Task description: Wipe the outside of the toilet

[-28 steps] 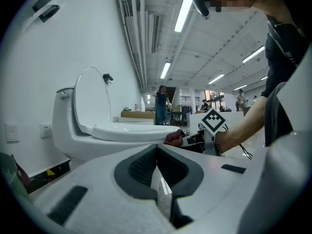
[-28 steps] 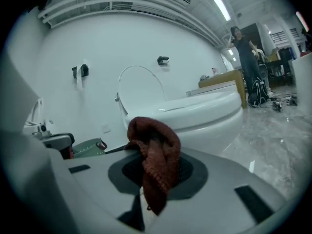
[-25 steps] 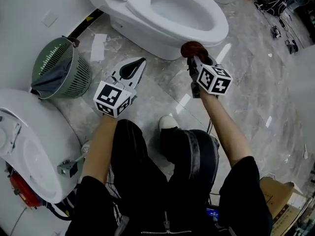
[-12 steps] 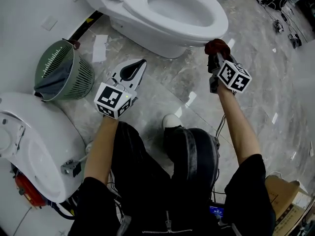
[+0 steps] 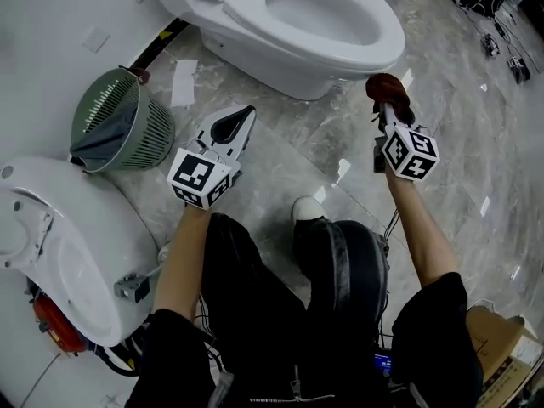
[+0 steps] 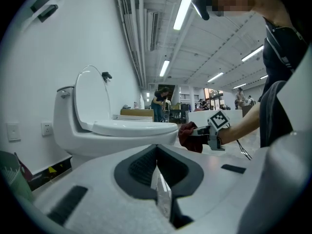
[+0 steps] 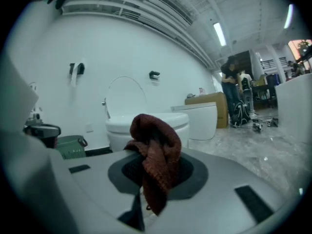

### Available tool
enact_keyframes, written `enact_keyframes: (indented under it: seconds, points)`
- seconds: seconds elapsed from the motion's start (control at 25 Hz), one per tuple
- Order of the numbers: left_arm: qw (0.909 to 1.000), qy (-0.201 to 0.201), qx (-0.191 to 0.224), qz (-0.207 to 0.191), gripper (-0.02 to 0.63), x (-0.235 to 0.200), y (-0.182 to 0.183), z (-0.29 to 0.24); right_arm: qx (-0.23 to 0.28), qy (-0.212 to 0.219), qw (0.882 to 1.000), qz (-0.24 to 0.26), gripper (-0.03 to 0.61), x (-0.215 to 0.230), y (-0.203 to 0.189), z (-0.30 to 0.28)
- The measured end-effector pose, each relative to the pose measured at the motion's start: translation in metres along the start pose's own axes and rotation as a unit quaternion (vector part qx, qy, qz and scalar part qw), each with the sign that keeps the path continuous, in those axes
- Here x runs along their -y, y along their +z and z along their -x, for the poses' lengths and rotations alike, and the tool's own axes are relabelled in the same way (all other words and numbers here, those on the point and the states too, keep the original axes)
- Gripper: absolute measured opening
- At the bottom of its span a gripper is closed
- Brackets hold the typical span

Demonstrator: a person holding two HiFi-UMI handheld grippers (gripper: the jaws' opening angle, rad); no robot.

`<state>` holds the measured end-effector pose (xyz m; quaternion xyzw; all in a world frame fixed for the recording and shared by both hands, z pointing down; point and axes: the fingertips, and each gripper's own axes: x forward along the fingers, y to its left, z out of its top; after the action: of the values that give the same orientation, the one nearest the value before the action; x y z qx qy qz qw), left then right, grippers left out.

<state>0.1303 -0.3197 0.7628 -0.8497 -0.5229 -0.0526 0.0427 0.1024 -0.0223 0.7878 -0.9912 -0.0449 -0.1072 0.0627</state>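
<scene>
1. a person is crouching on a marbled floor, holding a hand-held gripper in each hand in front of a white toilet that is standing with its lid up.
2. the right hand-held gripper is clamping a dark red cloth, its jaws closing on the bunched fabric, which is drooping over them.
3. the cloth is hanging just beside the front right of the toilet's bowl, under the rim (whether it is touching the porcelain cannot be told).
4. the left hand-held gripper is hovering over the floor, its jaws pressing together with nothing between them and its tips pointing toward the base of the bowl.
5. a green basket with dark material inside is standing near the wall, left of the toilet, and a scrap of white paper is lying on the floor between the two.
6. a second white fixture is sitting at the person's left side.
</scene>
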Motion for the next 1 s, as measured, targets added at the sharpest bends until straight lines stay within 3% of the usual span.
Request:
enact_keyframes:
  seconds: [0.24,0.44,0.72,1.0]
  points:
    - [0.9994,0.032,0.001,0.012,0.002,-0.014,-0.007,0.020,-0.028,0.098,0.994,0.030,0.078,-0.087,-0.027,-0.009]
    - [0.9975,0.069,0.001,0.018,0.002,-0.031,-0.010,0.044,-0.056,0.145,0.988,0.020,0.080,-0.165,-0.041,-0.049]
    - [0.9903,0.137,-0.006,0.019,0.002,-0.058,-0.017,0.096,-0.092,0.160,0.982,-0.025,0.078,-0.254,-0.056,-0.119]
    - [0.9813,0.189,-0.022,0.027,0.002,-0.073,-0.030,0.143,-0.122,0.125,0.983,-0.055,0.080,-0.280,-0.061,-0.177]
